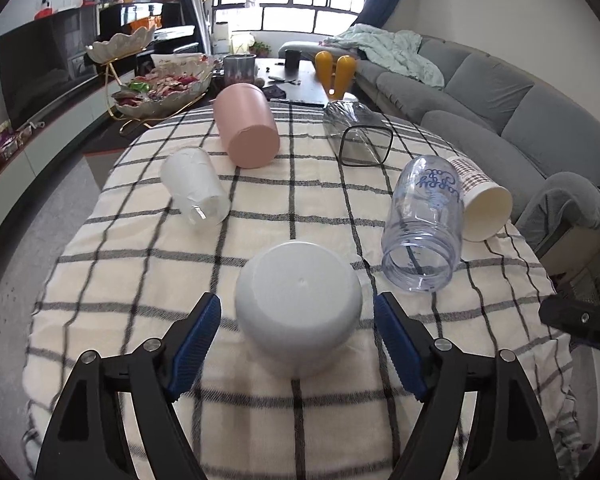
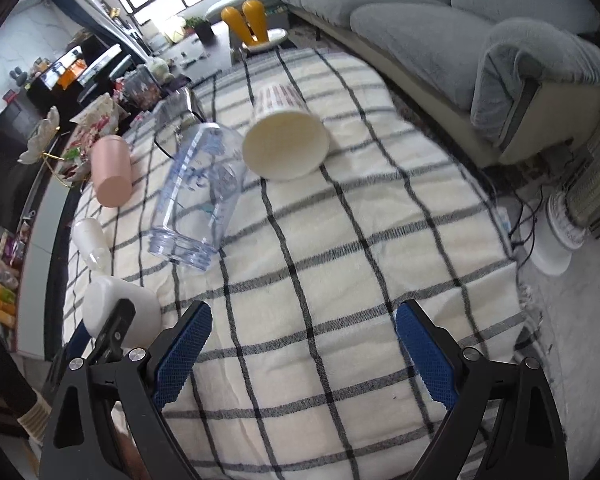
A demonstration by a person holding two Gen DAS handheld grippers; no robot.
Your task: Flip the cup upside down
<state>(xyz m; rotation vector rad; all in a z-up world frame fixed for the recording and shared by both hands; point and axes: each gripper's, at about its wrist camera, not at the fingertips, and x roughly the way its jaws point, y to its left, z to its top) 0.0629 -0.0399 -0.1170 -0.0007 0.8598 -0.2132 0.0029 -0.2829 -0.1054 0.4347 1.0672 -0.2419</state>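
A white cup [image 1: 298, 306] stands upside down on the checked tablecloth [image 1: 300, 200], its flat base facing up. My left gripper [image 1: 298, 340] is open, its blue pads on either side of the cup and apart from it. The cup also shows at the left of the right wrist view [image 2: 118, 304], behind the left gripper's finger. My right gripper [image 2: 304, 354] is open and empty above bare cloth [image 2: 340, 280].
Lying on their sides are a pink cup [image 1: 246, 126], a frosted cup [image 1: 194, 186], a clear bottle [image 1: 422, 226], a paper cup [image 1: 482, 202] and a clear square container [image 1: 356, 132]. A grey sofa [image 1: 500, 88] is at right, a heater [image 2: 592, 184] on the floor.
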